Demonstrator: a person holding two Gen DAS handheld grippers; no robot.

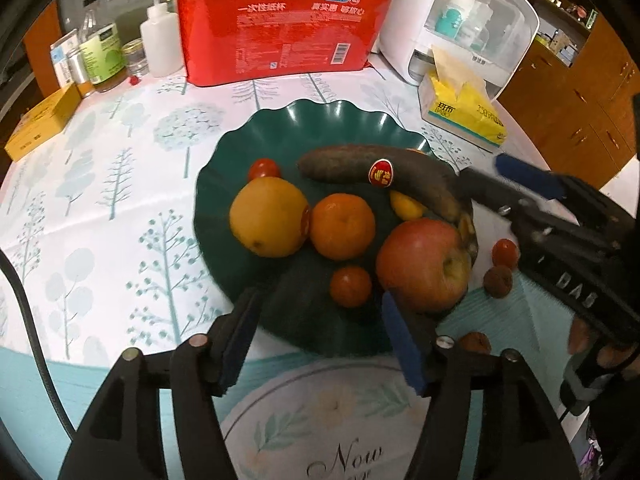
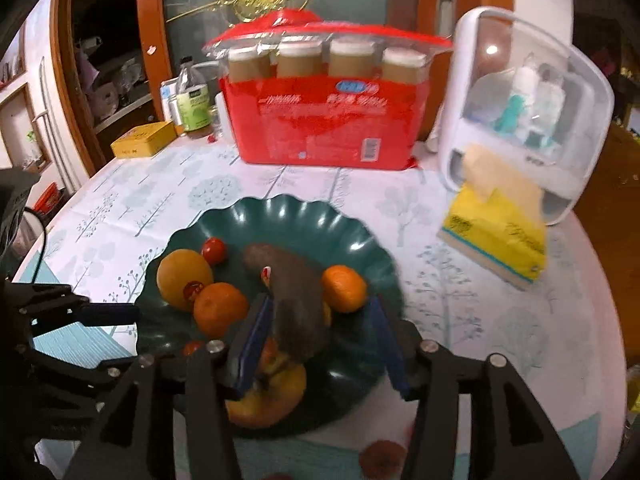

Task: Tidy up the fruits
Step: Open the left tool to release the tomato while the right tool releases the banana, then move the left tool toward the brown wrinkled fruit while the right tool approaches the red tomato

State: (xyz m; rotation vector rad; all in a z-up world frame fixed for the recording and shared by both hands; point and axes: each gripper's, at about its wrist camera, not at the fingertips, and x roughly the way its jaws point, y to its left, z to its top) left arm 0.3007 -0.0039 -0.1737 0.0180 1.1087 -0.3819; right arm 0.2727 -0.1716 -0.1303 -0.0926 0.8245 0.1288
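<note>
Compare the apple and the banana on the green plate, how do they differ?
The apple is round and red with yellow patches; the banana is long, curved and darkened to brown. The banana carries a red sticker; no sticker shows on the apple. The apple sits at the near rim, the banana farther back. Both rest on the green plate.

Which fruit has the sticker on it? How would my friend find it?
Look at the dark green wavy plate in front of the red package. Along its back lies a long, blackened banana. It alone is dark and long, with a red oval sticker.
</note>
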